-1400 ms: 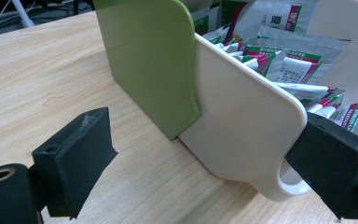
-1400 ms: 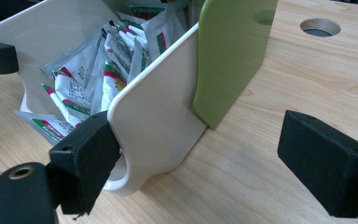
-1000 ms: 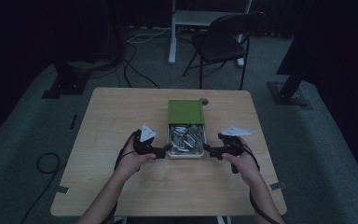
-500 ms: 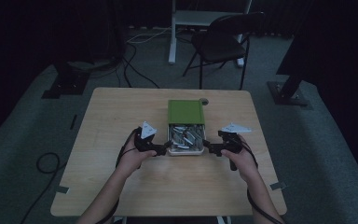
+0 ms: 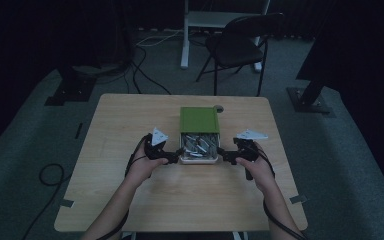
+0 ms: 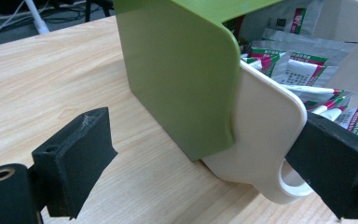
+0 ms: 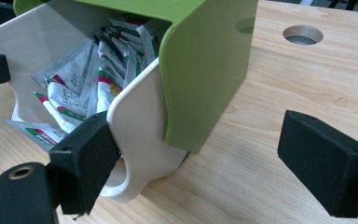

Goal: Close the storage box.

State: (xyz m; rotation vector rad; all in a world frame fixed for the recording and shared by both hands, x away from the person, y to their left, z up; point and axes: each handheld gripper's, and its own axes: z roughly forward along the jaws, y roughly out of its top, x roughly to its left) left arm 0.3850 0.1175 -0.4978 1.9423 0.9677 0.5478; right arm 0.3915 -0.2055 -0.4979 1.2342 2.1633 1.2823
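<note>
Green box (image 5: 199, 119) with its white drawer (image 5: 198, 159) pulled toward the person sits mid-table (image 5: 130, 120), long axis running away from the person, open end facing them. From the high view, the left gripper (image 5: 176, 154) and right gripper (image 5: 221, 154) flank the drawer's front corners.

In the left gripper view, the jaws stand wide apart; one pad (image 6: 335, 154) touches the drawer's ring handle (image 6: 291, 179), the other hangs free over wood.

In the right gripper view, the jaws also gape; one pad (image 7: 86, 158) rests against the drawer wall, and foil sachets (image 7: 88, 79) fill it.
</note>
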